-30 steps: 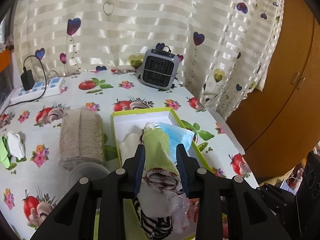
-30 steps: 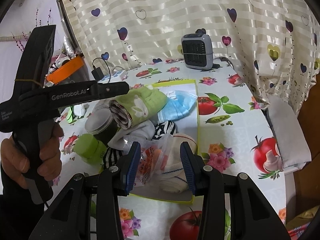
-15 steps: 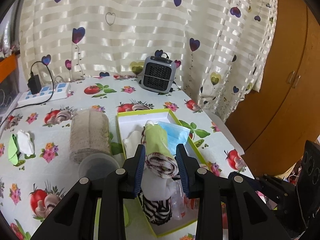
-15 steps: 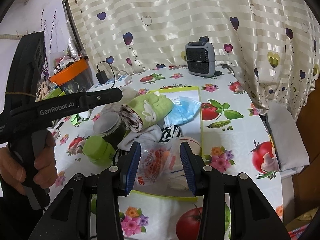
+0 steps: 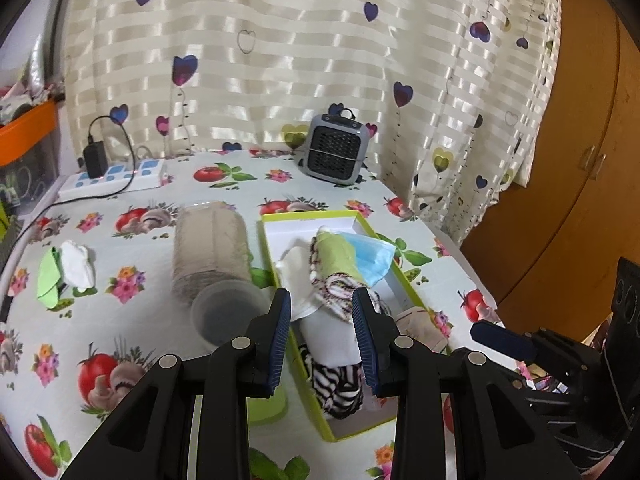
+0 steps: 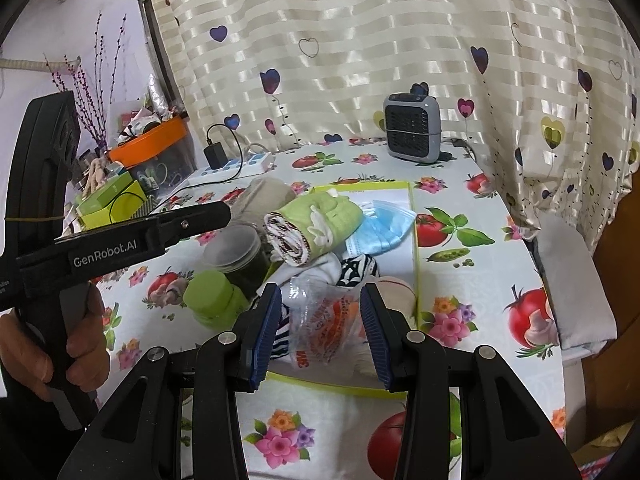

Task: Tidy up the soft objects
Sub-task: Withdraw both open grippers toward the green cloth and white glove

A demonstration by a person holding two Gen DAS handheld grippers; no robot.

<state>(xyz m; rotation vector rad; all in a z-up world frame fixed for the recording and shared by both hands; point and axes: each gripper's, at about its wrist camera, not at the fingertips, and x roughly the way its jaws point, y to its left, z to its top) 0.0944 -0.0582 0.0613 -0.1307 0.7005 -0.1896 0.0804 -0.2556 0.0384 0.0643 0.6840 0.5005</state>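
Rolled green towel (image 5: 335, 256) lies at frame centre in the left wrist view, inside the green-rimmed box (image 5: 370, 227), touching a blue face mask (image 5: 374, 258). Below it the left gripper (image 5: 322, 336) hangs, jaws spread and empty. Lower right, the right gripper (image 6: 318, 334) likewise stands spread over a plastic bag (image 6: 326, 320).

You can read "GenRobot.AI" in white on your left gripper's black arm (image 6: 120, 248); "3M", inverted, on the clear plastic bag (image 6: 326, 320).
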